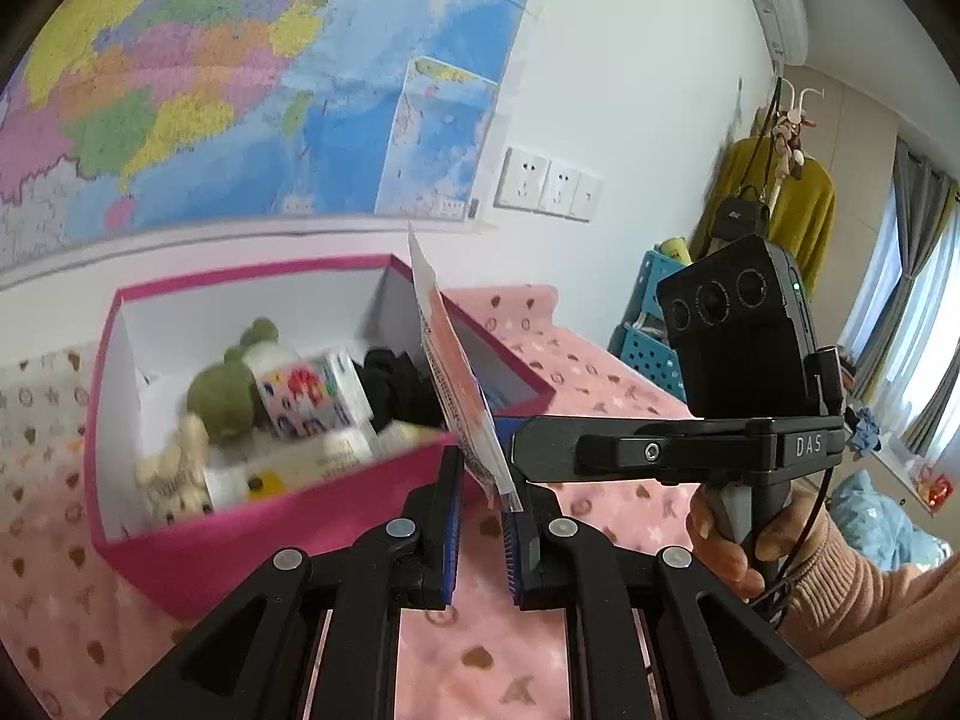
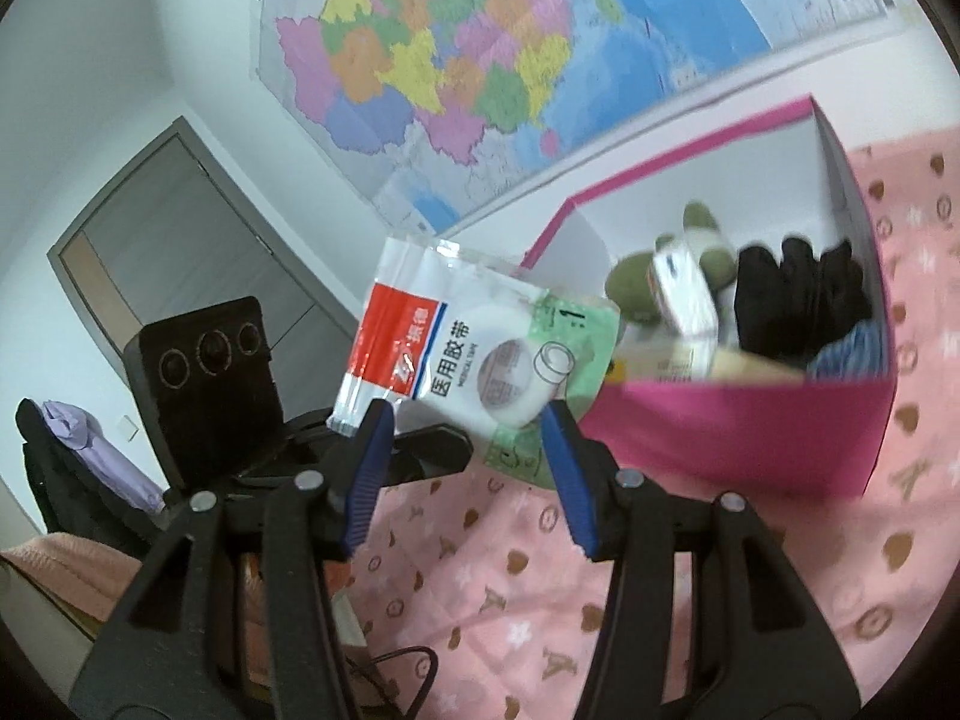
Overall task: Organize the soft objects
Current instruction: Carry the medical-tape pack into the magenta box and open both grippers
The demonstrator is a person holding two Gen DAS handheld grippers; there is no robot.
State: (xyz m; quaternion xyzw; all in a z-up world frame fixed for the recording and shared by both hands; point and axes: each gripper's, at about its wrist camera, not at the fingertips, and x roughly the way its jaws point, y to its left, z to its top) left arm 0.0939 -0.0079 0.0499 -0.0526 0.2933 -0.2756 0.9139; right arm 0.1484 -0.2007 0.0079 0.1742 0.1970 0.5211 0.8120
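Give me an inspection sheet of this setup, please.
Surface: pink patterned bedspread.
Job's things: tape packet, in the air; pink box holding green plush, black cloth, cartons.
Clutter: nothing seen.
Grippers: left gripper shut on the packet's edge; right gripper open, flanking the packet.
Cables: black cable by the right hand.
Surroundings: map, sockets, door, yellow garment.

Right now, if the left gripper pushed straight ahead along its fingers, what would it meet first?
Probably the pink box, about at its near right corner; the tape packet pinched in the left gripper would touch first. Depth is hard to judge.
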